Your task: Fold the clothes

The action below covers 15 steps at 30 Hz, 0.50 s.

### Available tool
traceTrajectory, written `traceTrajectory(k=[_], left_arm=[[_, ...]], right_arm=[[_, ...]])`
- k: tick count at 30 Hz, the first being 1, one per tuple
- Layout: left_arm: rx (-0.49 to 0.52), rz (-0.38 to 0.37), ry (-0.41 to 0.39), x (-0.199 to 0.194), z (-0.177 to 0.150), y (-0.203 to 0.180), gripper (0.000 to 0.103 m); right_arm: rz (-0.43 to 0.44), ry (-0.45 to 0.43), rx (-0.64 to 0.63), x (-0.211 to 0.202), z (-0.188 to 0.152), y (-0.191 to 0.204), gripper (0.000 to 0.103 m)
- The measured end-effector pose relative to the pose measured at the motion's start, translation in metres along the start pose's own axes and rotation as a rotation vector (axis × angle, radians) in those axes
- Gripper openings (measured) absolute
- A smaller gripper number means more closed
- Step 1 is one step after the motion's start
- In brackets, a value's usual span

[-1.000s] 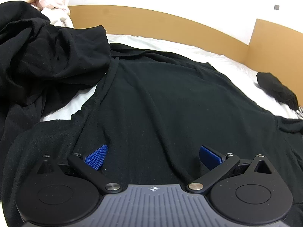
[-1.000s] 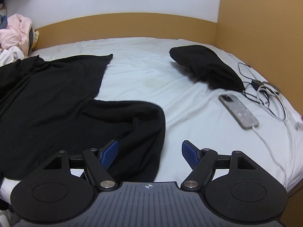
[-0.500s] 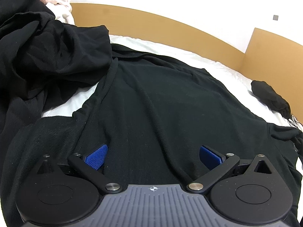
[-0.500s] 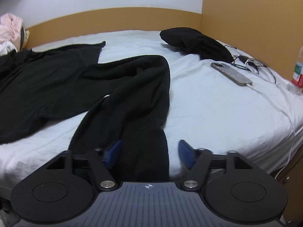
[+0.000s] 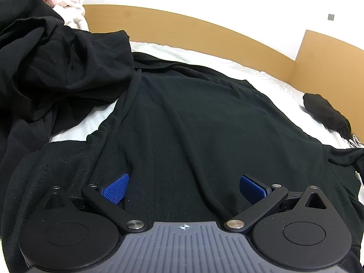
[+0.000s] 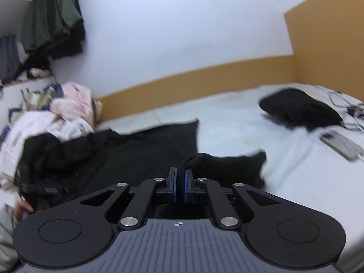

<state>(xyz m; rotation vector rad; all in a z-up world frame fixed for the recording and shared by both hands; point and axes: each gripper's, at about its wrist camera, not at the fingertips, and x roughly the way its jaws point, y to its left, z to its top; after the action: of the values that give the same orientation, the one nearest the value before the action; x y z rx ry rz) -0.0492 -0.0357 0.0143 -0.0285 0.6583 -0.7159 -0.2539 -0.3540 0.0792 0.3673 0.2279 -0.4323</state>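
Observation:
A black fleece top (image 5: 204,118) lies spread on the white bed sheet (image 5: 95,122). My left gripper (image 5: 183,187) hovers low over its near hem, open, blue pads wide apart with the cloth bulging between them but not pinched. In the right wrist view, my right gripper (image 6: 179,177) has its jaws closing to shut on a fold of the top's black sleeve (image 6: 227,166), which is lifted off the sheet (image 6: 250,136). The body of the top (image 6: 136,150) stretches away to the left.
A second crumpled black garment (image 5: 56,68) is heaped at the left, with pink and white laundry (image 6: 68,104) behind. A black bundle (image 6: 300,109), a phone (image 6: 341,144) and cables (image 6: 350,107) lie at the right. A wooden headboard (image 5: 204,31) borders the bed. A person's hand (image 6: 21,207) shows at lower left.
My right gripper closed from wide open onto the sleeve, then rose and swung left with it, the view tilting up. The left gripper stayed put and open.

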Motion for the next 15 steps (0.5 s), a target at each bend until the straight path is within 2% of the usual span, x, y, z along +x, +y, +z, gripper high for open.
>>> traceTrajectory(k=[4,11,15], left_arm=[[-0.009,-0.008,-0.003,0.0,0.0,0.002,0.102],[0.002,0.002,0.002,0.0,0.0,-0.001,0.102],[0.021,0.012,0.015,0.002,0.001,-0.003,0.102]], right_arm=[[0.066,-0.006,-0.04,0.035,0.036,0.015,0.007],[0.166,-0.005,-0.137,0.097,0.085,0.069,0.007],[0.224,0.042,-0.189,0.129,0.104,0.105,0.007]])
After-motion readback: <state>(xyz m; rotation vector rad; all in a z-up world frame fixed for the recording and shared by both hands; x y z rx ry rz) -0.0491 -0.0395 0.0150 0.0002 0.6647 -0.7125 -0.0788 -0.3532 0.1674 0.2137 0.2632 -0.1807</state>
